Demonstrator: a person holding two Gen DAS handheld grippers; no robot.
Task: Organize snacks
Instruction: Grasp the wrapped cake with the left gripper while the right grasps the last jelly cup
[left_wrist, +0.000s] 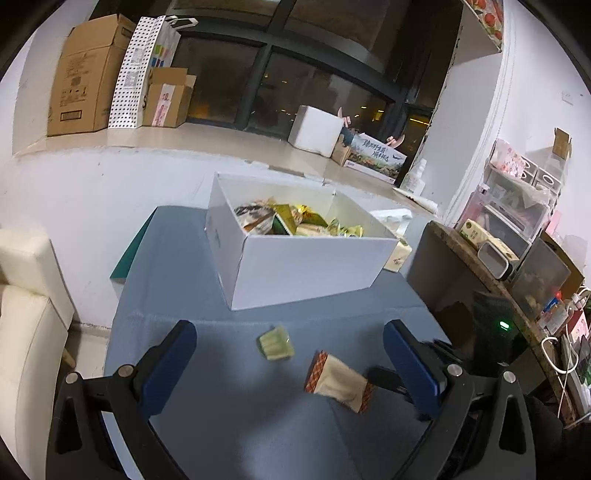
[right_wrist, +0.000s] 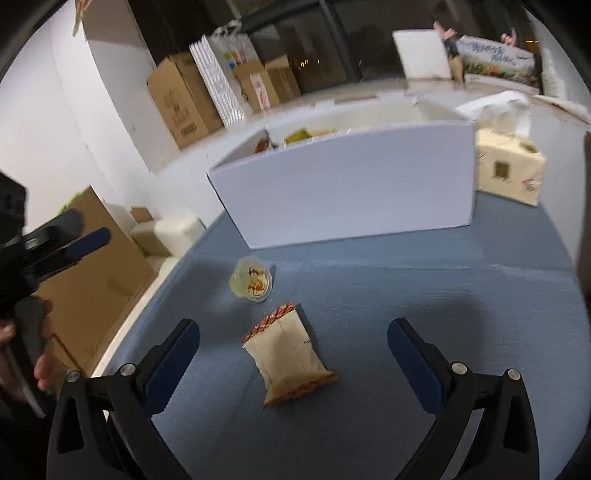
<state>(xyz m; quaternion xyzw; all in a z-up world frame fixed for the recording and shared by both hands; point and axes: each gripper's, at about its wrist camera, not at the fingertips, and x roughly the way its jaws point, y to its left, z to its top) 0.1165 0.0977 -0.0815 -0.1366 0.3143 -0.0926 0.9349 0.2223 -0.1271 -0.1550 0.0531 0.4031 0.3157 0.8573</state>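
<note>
Both grippers, left (left_wrist: 290, 363) and right (right_wrist: 293, 363), gape empty; the packet (right_wrist: 286, 360) between the right's fingers looks light, crinkly, best pinched mid-body.

On my table (right_wrist: 443, 314), the snack packet (right_wrist: 290, 356) lies nearest me. The jelly cup (right_wrist: 252, 283) sits just beyond it, to the left. Behind both stands the box (right_wrist: 347, 192) holding snacks (left_wrist: 295, 221); a tissue pack (right_wrist: 511, 170) sits at its right.
</note>
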